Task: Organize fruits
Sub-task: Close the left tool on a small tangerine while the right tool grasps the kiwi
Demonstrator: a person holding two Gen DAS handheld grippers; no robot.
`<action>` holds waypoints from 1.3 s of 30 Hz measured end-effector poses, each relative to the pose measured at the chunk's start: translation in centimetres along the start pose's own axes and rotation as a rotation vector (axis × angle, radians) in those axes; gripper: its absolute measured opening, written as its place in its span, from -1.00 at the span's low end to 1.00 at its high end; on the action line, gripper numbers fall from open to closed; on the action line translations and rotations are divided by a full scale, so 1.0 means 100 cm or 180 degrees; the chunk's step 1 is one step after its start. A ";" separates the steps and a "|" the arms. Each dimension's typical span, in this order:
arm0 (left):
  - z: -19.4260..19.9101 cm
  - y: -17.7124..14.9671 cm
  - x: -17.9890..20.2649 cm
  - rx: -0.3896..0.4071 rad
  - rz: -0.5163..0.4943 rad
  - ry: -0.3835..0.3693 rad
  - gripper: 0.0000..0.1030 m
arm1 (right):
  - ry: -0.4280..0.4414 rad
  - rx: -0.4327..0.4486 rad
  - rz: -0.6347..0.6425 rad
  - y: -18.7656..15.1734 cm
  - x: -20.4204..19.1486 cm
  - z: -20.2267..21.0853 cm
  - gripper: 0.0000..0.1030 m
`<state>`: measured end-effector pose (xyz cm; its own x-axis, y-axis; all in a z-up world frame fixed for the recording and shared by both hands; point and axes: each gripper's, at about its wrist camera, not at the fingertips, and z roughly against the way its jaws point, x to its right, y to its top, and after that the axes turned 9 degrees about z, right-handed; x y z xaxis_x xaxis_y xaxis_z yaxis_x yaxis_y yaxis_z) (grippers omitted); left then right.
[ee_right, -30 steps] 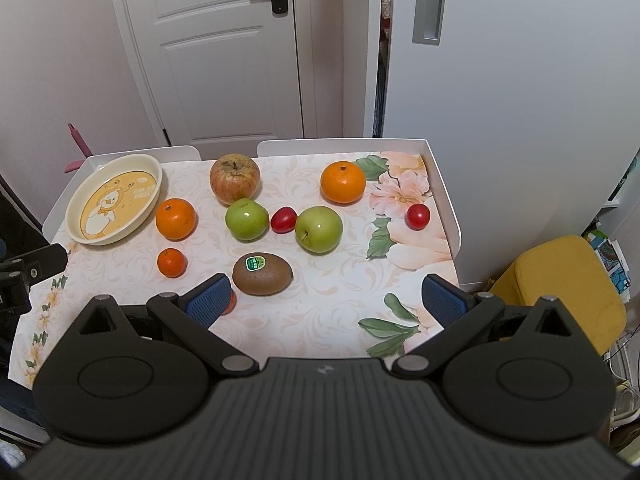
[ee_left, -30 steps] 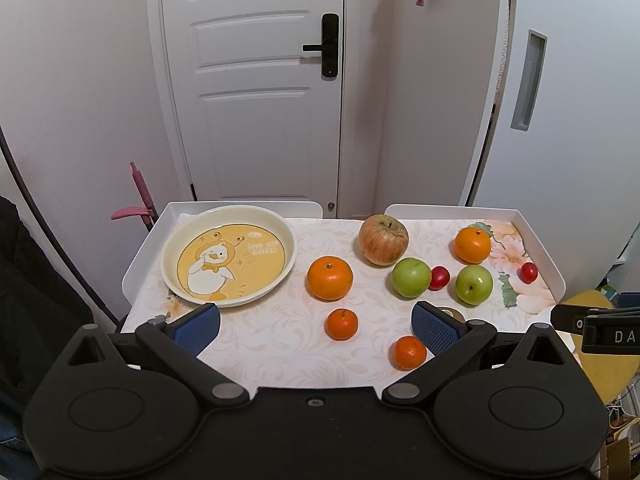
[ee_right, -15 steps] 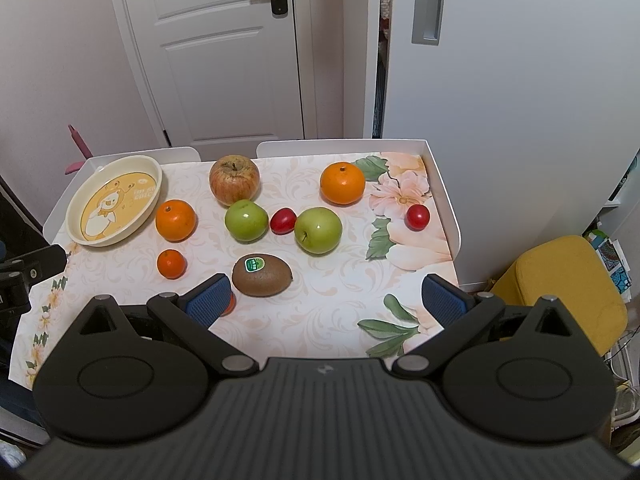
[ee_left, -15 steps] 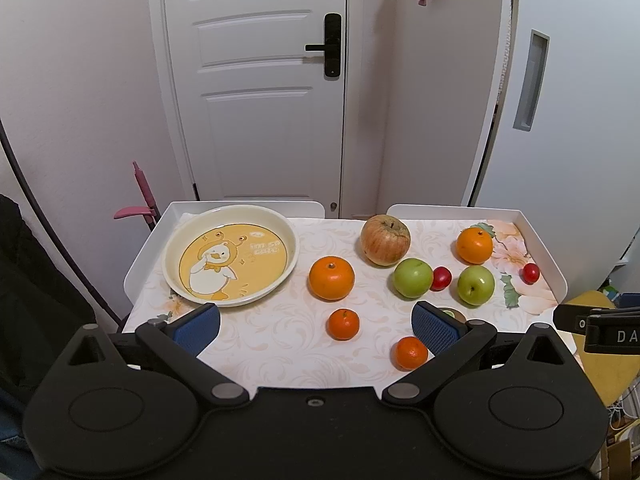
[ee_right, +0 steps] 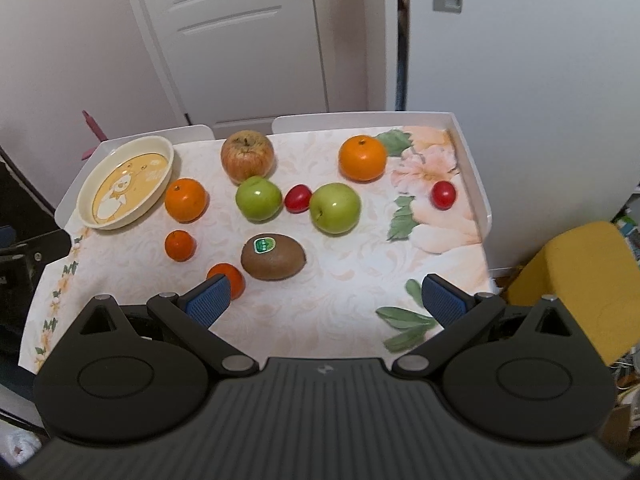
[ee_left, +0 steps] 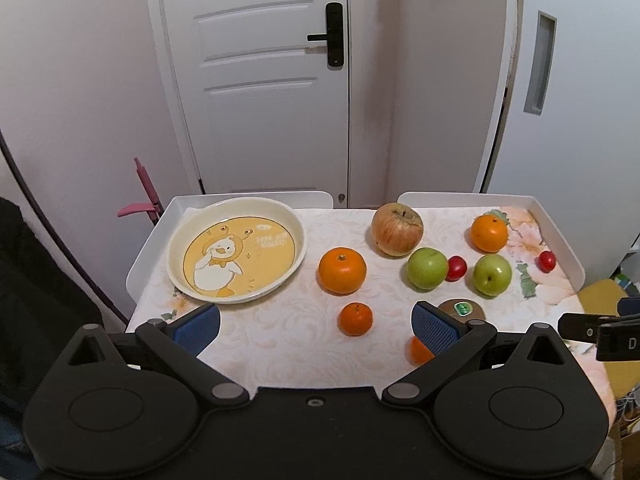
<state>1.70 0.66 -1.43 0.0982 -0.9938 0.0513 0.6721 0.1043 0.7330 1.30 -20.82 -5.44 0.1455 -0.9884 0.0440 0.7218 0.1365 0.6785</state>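
Observation:
Fruit lies scattered on a floral-clothed table. A cream plate with a duck picture (ee_left: 236, 249) (ee_right: 126, 182) sits empty at the far left. Right of it are an orange (ee_left: 342, 270) (ee_right: 186, 199), a red-yellow apple (ee_left: 397, 229) (ee_right: 247, 155), two green apples (ee_left: 427, 268) (ee_left: 492, 274) with a red tomato (ee_left: 456, 268) between them, another orange (ee_left: 488, 233) and a second tomato (ee_left: 546, 260). Two small tangerines (ee_right: 180, 245) (ee_right: 228, 276) and a kiwi (ee_right: 273, 256) lie nearer. My left gripper (ee_left: 316, 326) and right gripper (ee_right: 326, 300) hover open over the front edge, holding nothing.
The table has a raised white rim (ee_left: 558, 236) at the back and sides. A white door (ee_left: 260, 76) and a white cabinet (ee_right: 520, 60) stand behind. A yellow seat (ee_right: 576, 280) is at the right, a pink handle (ee_left: 142, 196) at the left.
My right gripper has moved forward and down towards the table, so the fruit looks larger. The left gripper has shifted slightly; the near tangerine is now partly behind its right finger.

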 end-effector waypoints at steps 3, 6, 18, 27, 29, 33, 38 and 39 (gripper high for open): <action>-0.016 -0.003 -0.001 -0.0045 -0.0070 -0.0047 1.00 | -0.0010 -0.0027 -0.0031 -0.001 -0.001 -0.016 1.00; -0.033 -0.007 -0.002 -0.0100 -0.0214 -0.0139 1.00 | 0.0026 -0.0037 -0.0143 -0.002 -0.002 -0.030 1.00; -0.105 -0.017 -0.009 -0.0316 -0.0709 -0.0536 0.90 | -0.0002 -0.0089 -0.0592 -0.010 -0.022 -0.083 1.00; -0.144 -0.021 -0.002 -0.0481 -0.0993 -0.0830 0.72 | -0.0094 -0.0094 -0.0808 -0.011 -0.032 -0.112 1.00; -0.152 -0.023 -0.001 -0.0536 -0.1008 -0.0900 0.59 | -0.0108 -0.0089 -0.0831 -0.011 -0.033 -0.116 1.00; -0.164 -0.024 0.004 -0.0594 -0.1075 -0.0950 0.33 | -0.0112 -0.0075 -0.0841 -0.010 -0.037 -0.124 1.00; -0.171 -0.024 0.006 -0.0621 -0.1072 -0.0988 0.10 | -0.0089 -0.0109 -0.0816 -0.008 -0.039 -0.134 1.00; -0.171 -0.024 0.006 -0.0619 -0.1064 -0.0995 0.05 | -0.0088 -0.0116 -0.0810 -0.008 -0.039 -0.136 1.00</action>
<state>12.72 0.45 -14.74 -0.3508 -0.9347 0.0577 0.7567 -0.2466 0.6054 9.34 -16.14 -16.12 -0.0620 -0.9926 -0.1043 0.7569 -0.1149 0.6434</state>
